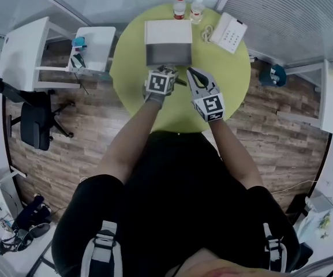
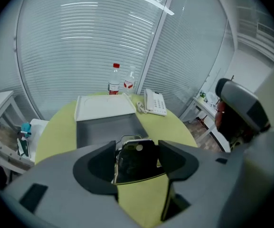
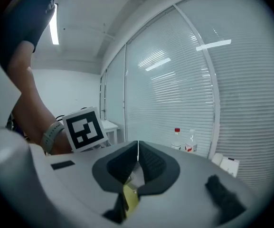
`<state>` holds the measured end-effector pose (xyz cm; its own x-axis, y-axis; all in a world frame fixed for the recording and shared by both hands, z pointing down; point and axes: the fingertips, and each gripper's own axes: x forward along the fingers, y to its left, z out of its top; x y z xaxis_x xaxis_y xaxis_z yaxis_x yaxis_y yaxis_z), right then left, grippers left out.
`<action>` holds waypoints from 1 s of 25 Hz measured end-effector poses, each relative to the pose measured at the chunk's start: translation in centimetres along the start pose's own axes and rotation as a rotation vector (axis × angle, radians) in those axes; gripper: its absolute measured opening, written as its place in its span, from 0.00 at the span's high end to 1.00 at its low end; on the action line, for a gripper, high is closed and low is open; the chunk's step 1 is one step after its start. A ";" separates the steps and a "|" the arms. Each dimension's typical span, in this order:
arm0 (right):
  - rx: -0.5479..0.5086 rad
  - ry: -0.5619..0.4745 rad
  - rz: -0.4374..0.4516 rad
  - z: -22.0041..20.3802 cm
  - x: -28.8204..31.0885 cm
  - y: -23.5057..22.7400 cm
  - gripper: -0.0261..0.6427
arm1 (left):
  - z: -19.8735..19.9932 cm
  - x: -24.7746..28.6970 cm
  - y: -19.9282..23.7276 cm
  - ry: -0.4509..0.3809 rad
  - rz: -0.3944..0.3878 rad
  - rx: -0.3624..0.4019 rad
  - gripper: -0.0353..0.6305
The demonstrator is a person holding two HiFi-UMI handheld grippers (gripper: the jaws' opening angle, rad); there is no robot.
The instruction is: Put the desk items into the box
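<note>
My left gripper (image 2: 137,156) is shut on a flat black device with a silver rim (image 2: 136,164), which looks like a phone. It hangs over the round yellow-green table (image 1: 235,79), just in front of the box (image 1: 167,55). The box has a grey inside, and its white lid (image 2: 106,107) lies open at the back. In the head view the left gripper (image 1: 165,72) sits at the box's near edge. My right gripper (image 1: 193,74) is beside it on the right. Its jaws meet at the tips, and I see nothing between them in the right gripper view (image 3: 137,148).
Two bottles (image 1: 179,7) (image 1: 197,8) stand at the table's far edge behind the box. A white desk telephone (image 1: 229,32) with a coiled cord lies at the far right. White side tables (image 1: 94,48) and an office chair (image 1: 36,120) stand on the wood floor to the left.
</note>
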<state>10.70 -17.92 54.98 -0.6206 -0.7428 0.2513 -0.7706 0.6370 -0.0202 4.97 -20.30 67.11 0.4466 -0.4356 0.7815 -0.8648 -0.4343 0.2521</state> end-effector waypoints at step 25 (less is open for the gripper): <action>-0.043 0.006 -0.108 0.5 10.8 -1.3 0.93 | 5.6 2.6 7.9 -0.041 0.016 -0.116 0.52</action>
<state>4.96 -26.90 57.24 -0.5330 -0.8066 0.2555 -0.8261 0.5614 0.0488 0.62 -29.28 67.90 0.4397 -0.4748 0.7624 -0.8915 -0.3340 0.3061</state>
